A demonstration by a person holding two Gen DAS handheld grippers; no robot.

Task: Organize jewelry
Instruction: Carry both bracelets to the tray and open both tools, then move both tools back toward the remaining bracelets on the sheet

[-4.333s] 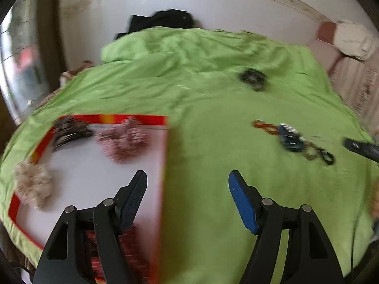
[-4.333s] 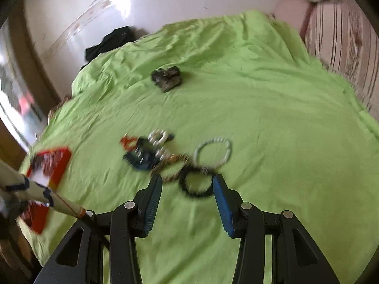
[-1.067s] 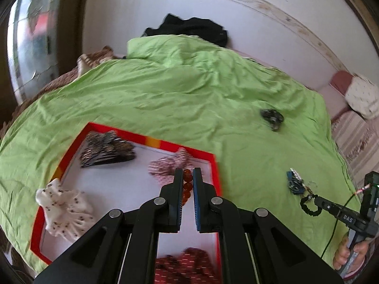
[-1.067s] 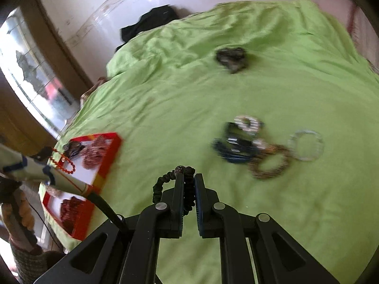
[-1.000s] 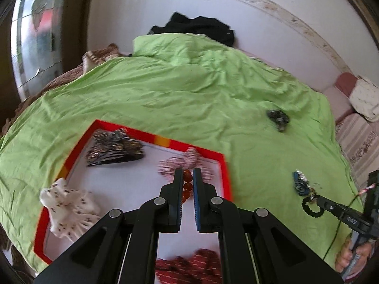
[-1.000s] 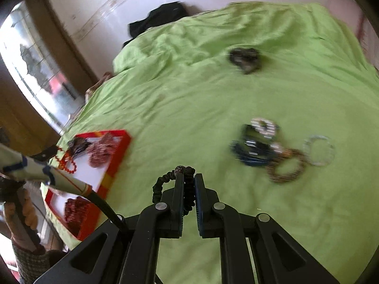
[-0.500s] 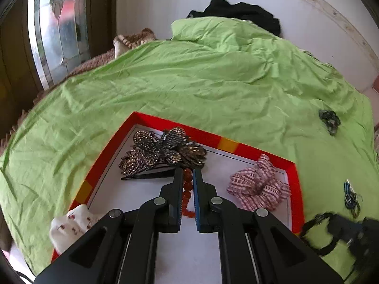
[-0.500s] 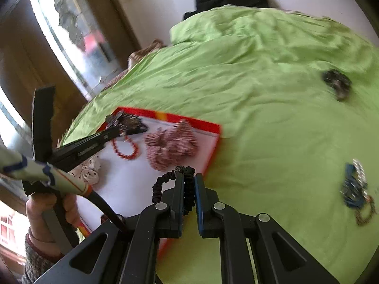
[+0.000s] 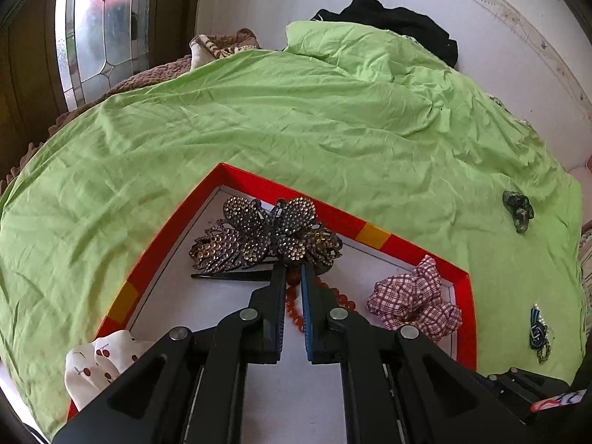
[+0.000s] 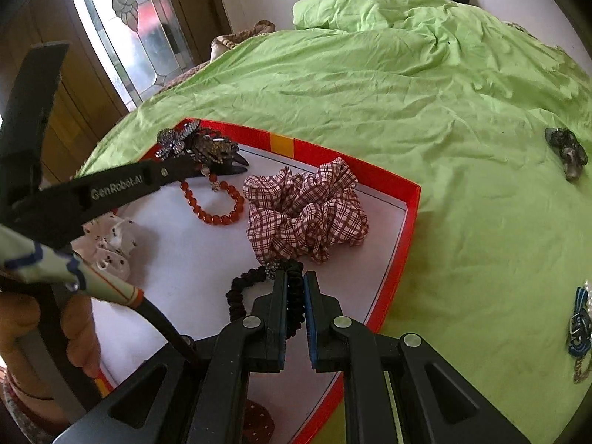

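A red-rimmed tray [image 9: 373, 235] [image 10: 410, 214] with a white floor lies on the green bedsheet. My left gripper [image 9: 293, 272] is shut on a red bead bracelet [image 9: 342, 299] [image 10: 216, 216], low over the tray beside a rhinestone flower clip [image 9: 266, 236] [image 10: 196, 144]. My right gripper [image 10: 295, 277] is shut on a black bead bracelet [image 10: 240, 290] and holds it over the tray's near right part, just in front of a checked scrunchie [image 10: 307, 209] [image 9: 414, 301].
A white cherry-print scrunchie [image 9: 98, 364] [image 10: 111, 244] lies at the tray's left. A small pile of bracelets [image 10: 579, 327] [image 9: 538, 335] and a dark hair clip [image 10: 566, 151] [image 9: 518, 211] lie on the sheet to the right. Black clothing [image 9: 399, 26] lies at the bed's far end.
Both grippers closed on bracelets from the pile and carried them left to the tray. In the last half second both have come lower and closer over the tray.
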